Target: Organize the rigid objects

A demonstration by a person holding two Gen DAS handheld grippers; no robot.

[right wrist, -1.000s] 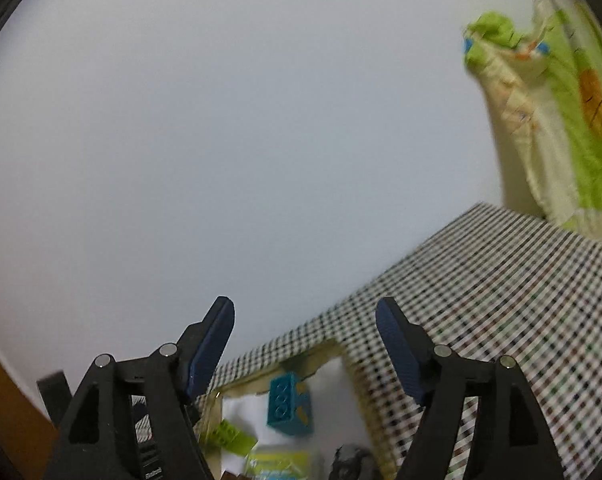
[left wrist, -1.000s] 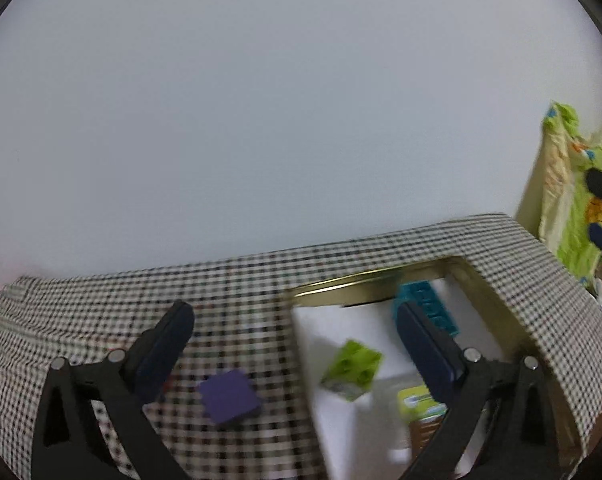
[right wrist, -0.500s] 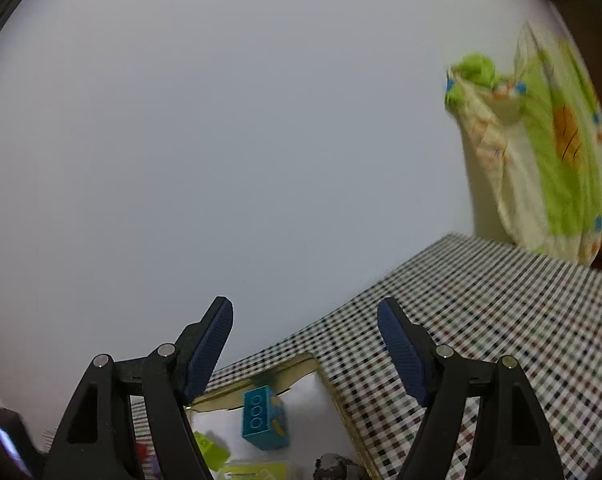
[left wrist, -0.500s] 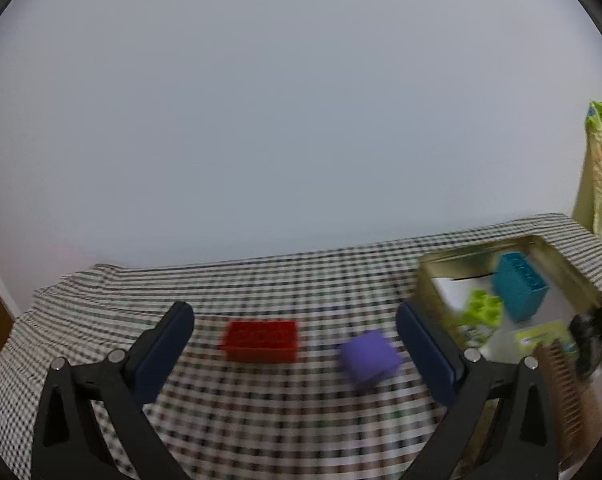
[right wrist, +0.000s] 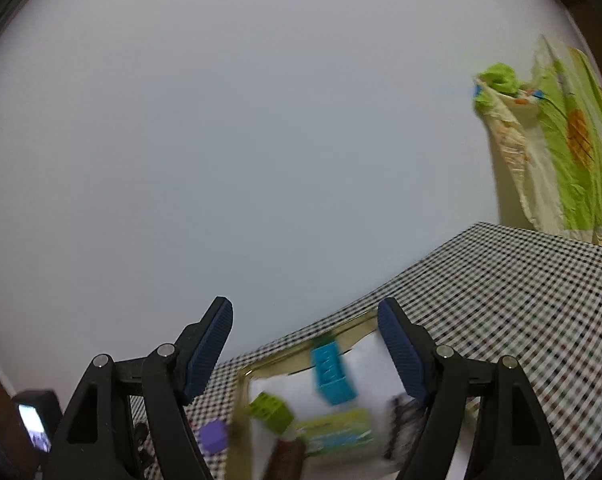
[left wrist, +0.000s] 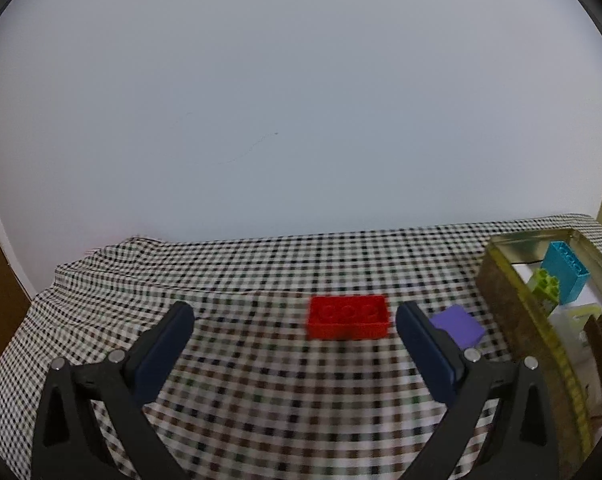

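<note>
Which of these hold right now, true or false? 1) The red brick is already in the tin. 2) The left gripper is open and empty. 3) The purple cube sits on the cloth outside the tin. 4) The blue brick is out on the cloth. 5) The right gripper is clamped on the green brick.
1) False: the red brick lies on the checked cloth, outside the tin.
2) True: the left gripper has its jaws spread with nothing between them.
3) True: the purple cube is on the cloth, between the red brick and the tin.
4) False: the blue brick is inside the tin, beside the green brick.
5) False: the right gripper is open and empty, above the tin.
</note>
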